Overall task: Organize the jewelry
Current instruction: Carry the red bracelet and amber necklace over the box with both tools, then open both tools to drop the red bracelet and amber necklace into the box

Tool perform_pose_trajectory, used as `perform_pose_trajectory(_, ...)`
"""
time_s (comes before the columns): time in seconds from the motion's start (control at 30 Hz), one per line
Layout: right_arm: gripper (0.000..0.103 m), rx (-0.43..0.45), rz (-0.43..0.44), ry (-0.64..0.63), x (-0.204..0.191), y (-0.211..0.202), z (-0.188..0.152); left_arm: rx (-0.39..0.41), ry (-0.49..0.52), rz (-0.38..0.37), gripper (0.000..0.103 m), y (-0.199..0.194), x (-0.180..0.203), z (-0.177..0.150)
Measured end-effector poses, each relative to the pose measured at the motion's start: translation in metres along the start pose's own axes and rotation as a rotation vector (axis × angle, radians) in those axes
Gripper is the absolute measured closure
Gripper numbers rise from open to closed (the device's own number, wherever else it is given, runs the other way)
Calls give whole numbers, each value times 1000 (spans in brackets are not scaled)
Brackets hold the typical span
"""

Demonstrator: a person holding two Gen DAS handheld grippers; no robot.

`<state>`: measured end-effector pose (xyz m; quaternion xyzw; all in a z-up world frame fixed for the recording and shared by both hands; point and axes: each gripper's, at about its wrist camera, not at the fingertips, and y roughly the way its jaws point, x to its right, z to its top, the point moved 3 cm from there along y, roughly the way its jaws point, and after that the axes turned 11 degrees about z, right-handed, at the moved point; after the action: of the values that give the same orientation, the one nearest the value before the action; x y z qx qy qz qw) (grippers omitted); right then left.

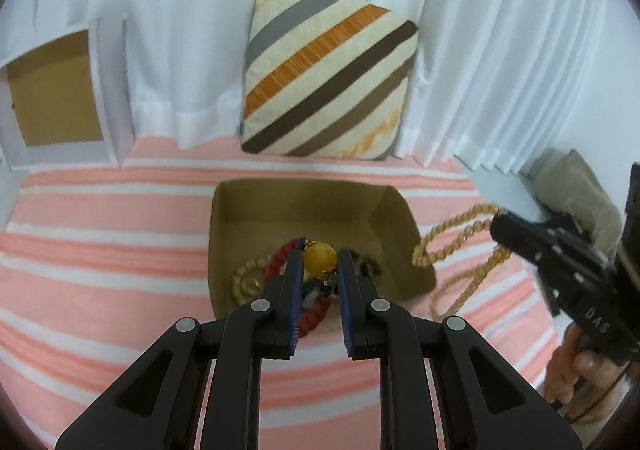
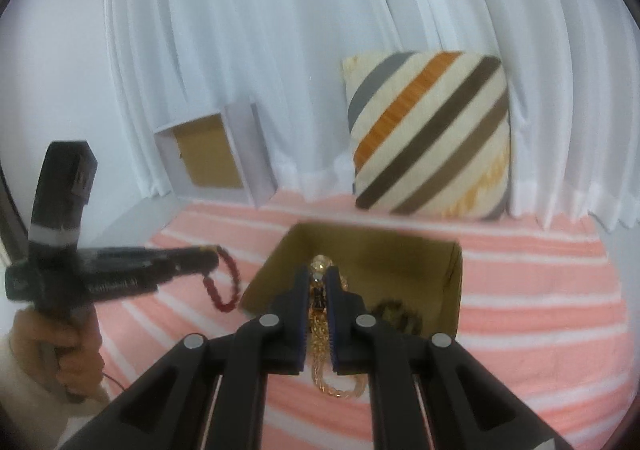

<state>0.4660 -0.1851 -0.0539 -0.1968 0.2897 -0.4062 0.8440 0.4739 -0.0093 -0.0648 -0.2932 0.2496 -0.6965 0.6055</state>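
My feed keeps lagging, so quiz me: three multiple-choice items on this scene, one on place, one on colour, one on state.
1. Where does the striped cushion stand?
A. inside the box
B. against the white curtain
C. on the floor

2. What colour is the bracelet in the left hand-held gripper?
A. red
B. green
C. silver

3. What is the right hand-held gripper doing?
A. open, empty
B. shut on the gold chain
C. resting in the cardboard box

Answers: 1 B, it leans on the curtain; 2 A, red beads hang from it; 3 B, the chain dangles from its closed fingers.

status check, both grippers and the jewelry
Left gripper shut on red bracelet. Right gripper shut on gold chain. Both above cardboard box. Nothing in the way.
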Motion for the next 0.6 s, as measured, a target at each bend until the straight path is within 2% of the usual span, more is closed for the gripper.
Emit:
perform_pose_trajectory(0.13, 95, -20, -20, -3, 20, 30, 17, -21, -2, 20, 88, 31, 1, 7)
perform_pose_trajectory(0.27, 95, -71, -45, 15, 43, 68, 11, -52, 15, 57, 86, 66, 5, 2)
perform_pose_trajectory(0.3, 95, -86, -46, 25, 49, 76, 5, -53, 19, 73, 80, 74, 6, -3)
perform_pose_trajectory(0.33, 94, -105, -40, 39, 54, 84, 0, -56, 21, 82, 61, 78, 6, -6)
perform_pose_trajectory(0.37, 94, -123, -34, 61, 60, 92, -6, -59, 20, 90, 49, 82, 6, -10)
perform_pose_trajectory(0.4, 93, -133, -35, 77, 65, 97, -11, -55, 13, 102, 30, 84, 5, -16)
perform_pose_trajectory(0.43, 81, -139, -43, 90, 69, 100, -17, -48, 10, 111, 23, 84, 5, -18)
perform_pose_trajectory(0.47, 71, -141, -56, 97, 71, 102, -20, -38, 12, 119, 22, 84, 4, -22)
perform_pose_trajectory(0.5, 45, -138, -75, 103, 74, 102, -24, -37, 17, 125, 21, 83, 5, -24)
perform_pose_trajectory(0.53, 36, -130, -86, 108, 75, 100, -27, -37, 19, 132, 18, 82, 4, -26)
perform_pose_trajectory(0.6, 36, -120, -98, 110, 76, 94, -30, -28, 15, 158, 9, 77, 4, -28)
